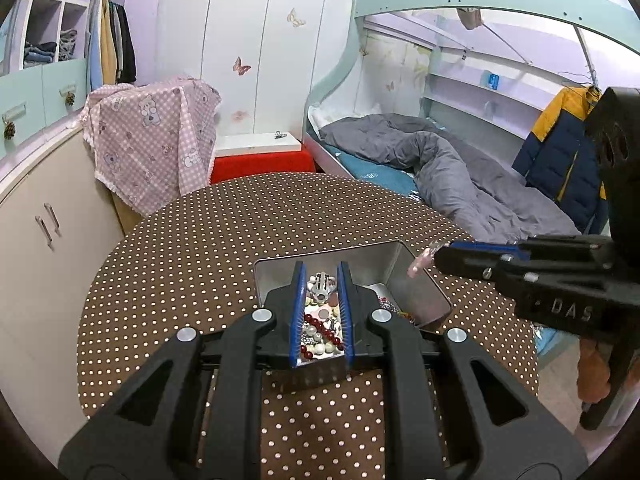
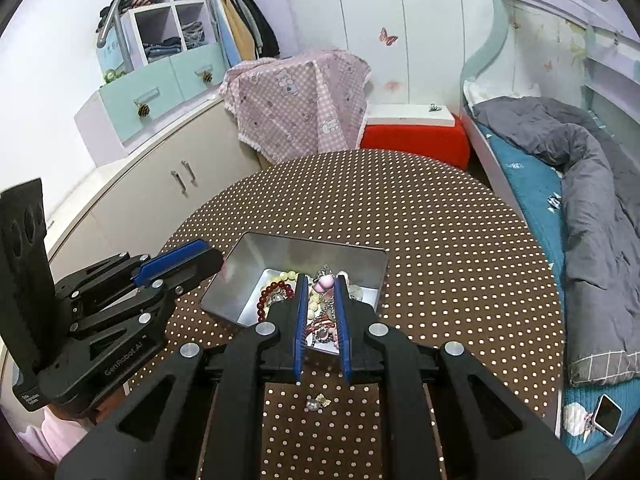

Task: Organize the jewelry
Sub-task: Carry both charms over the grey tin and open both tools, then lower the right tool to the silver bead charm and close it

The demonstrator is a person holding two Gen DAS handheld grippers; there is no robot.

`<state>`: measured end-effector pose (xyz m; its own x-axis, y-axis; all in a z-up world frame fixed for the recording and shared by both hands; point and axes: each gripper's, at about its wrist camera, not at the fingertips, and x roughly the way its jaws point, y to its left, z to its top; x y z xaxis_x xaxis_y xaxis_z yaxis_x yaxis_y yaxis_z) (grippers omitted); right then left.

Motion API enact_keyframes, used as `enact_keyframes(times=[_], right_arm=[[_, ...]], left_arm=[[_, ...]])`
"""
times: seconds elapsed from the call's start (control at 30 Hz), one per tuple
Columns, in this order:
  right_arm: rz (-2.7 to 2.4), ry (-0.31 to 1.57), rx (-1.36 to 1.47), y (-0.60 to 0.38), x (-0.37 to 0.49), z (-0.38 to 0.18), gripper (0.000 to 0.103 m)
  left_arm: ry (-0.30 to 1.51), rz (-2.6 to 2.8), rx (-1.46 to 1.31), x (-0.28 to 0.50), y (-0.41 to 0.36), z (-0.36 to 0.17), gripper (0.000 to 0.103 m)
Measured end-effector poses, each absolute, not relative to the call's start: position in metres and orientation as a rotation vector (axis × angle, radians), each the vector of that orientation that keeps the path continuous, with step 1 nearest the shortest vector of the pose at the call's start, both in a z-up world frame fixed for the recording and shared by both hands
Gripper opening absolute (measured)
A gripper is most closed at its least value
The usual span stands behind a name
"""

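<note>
A shiny rectangular metal tin (image 2: 362, 258) of beads and trinkets sits mid-frame on the brown polka-dot round bench (image 2: 440, 240). The left tongs (image 1: 322, 270) hang nearly pressed together, pinching a small silver ornament (image 1: 321, 285) — the right tongs (image 2: 320, 280) pinch a pink charm (image 2: 324, 282) over the tin.

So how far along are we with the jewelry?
Most pieces already lie in the metal tin. The right gripper holds a pink piece over it; the left gripper is shut, load unclear. A silver bead and gold charm remain on the tablecloth.
</note>
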<state>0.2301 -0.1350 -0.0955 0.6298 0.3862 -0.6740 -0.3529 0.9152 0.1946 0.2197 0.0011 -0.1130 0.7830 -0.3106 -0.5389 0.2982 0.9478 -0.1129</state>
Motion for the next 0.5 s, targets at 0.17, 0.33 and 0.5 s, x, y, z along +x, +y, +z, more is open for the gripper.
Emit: enact_keyframes(times=[0.17,0.33,0.5], right_arm=[[0.443,0.799,0.045,-0.1315,0.2362,-0.0989,0.013],[0.422,0.809,0.048,-0.1341,0.2385,-0.1003,0.025],[0.399,0.822,0.051,-0.1396,0.2369,-0.1034,0.03]], left_arm=[[0.594,-0.333,-0.009,0.2252,0.0016,-0.116,0.016],[0.623,-0.318,0.002,0.2282,0.0006,-0.1197,0.034],[0.628,-0.305,-0.009,0.2287,0.0054,-0.1237,0.053]])
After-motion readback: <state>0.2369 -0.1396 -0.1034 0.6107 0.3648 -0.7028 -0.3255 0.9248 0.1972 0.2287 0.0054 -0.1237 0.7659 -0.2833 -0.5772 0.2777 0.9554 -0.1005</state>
